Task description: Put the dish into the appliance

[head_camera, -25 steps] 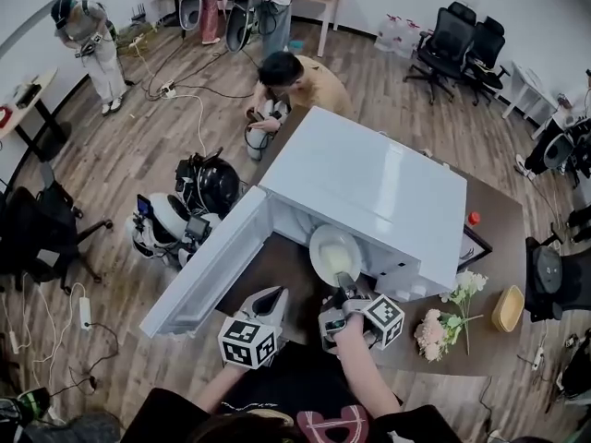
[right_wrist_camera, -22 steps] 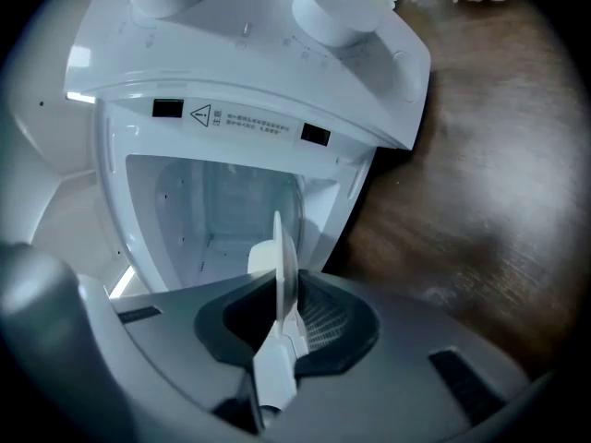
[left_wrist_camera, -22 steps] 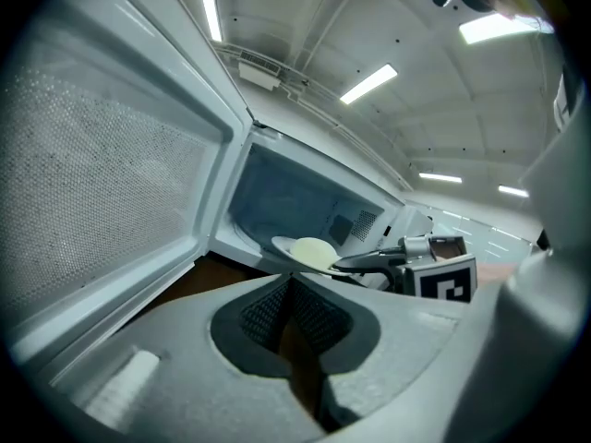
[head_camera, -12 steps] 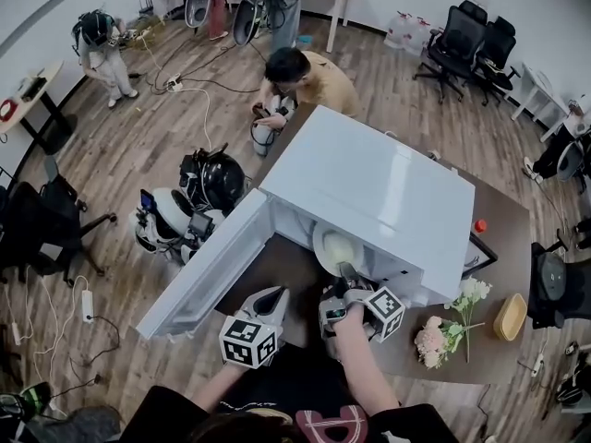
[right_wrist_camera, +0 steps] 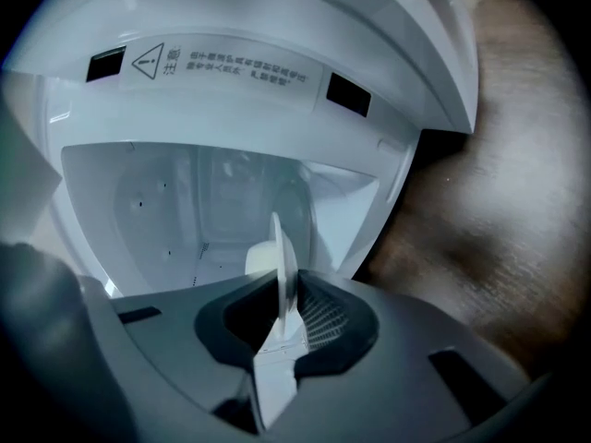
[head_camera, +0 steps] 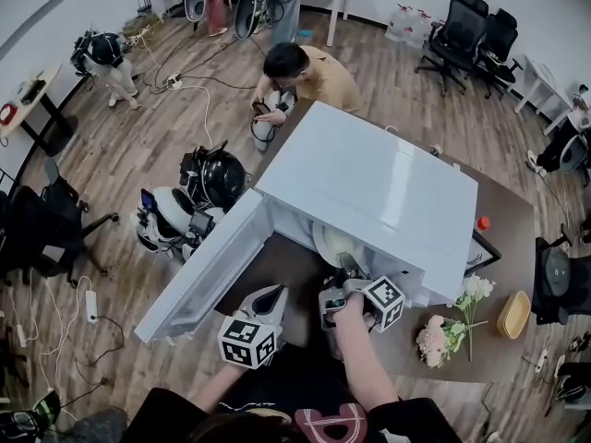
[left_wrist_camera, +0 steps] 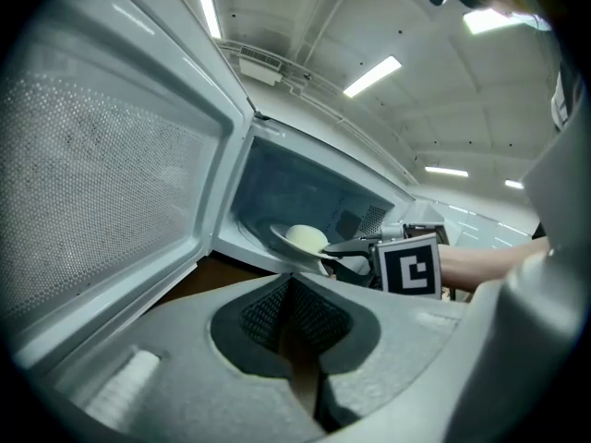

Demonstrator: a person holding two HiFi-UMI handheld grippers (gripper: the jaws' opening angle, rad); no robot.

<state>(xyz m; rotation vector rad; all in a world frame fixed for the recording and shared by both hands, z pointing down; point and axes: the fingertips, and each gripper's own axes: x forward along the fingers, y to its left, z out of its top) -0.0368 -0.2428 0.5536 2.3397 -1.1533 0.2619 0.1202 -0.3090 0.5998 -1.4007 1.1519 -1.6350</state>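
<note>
A white microwave [head_camera: 369,183] stands on the brown table [head_camera: 503,220] with its door [head_camera: 203,266] swung open to the left. My right gripper [head_camera: 346,270] is shut on the rim of a white plate [head_camera: 332,244] and holds it in the mouth of the cavity. In the right gripper view the plate [right_wrist_camera: 277,247] stands edge-on between the pads of the right gripper [right_wrist_camera: 284,307], with a pale mound of food [right_wrist_camera: 259,258] on it. The left gripper view shows that plate [left_wrist_camera: 286,245] just inside the cavity. My left gripper [head_camera: 268,295] hovers shut and empty before the open door [left_wrist_camera: 102,173].
Pale flowers [head_camera: 443,330], a yellow bowl [head_camera: 511,314] and a small red thing [head_camera: 482,221] lie on the table right of the microwave. A person [head_camera: 300,77] crouches behind it. Round machines [head_camera: 185,215] sit on the floor by the door's left.
My right gripper has pushed the plate away from me, further into the microwave's opening, so more of it is hidden under the top. The left gripper has stayed put.
</note>
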